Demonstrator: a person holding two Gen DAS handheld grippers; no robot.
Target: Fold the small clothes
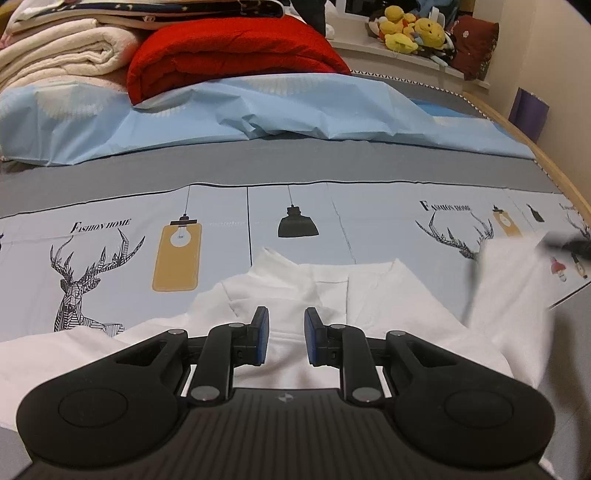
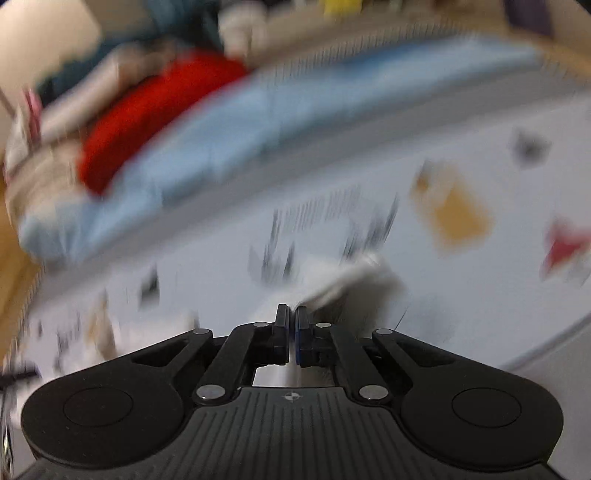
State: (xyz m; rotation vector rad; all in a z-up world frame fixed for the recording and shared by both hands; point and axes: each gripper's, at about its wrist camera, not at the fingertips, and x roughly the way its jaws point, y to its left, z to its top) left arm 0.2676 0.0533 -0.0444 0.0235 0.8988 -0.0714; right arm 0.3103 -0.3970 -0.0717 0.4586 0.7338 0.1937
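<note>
A small white garment (image 1: 332,295) lies spread on the printed bed sheet (image 1: 229,218), collar end toward the far side. My left gripper (image 1: 286,317) hovers just over its middle, blue pads apart with nothing pinched between them. The garment's right part (image 1: 509,291) is lifted and blurred, and a dark smear at its top is my right gripper (image 1: 569,246). In the heavily blurred right wrist view, my right gripper (image 2: 291,314) has its jaws together on a bunch of the white cloth (image 2: 354,280), which trails off to the right of the tips.
At the far end of the bed lie a folded red blanket (image 1: 229,55), cream blankets (image 1: 55,55) and a crumpled light blue sheet (image 1: 258,110). Yellow plush toys (image 1: 410,29) sit on a ledge beyond. The bed's wooden edge (image 1: 565,177) runs down the right.
</note>
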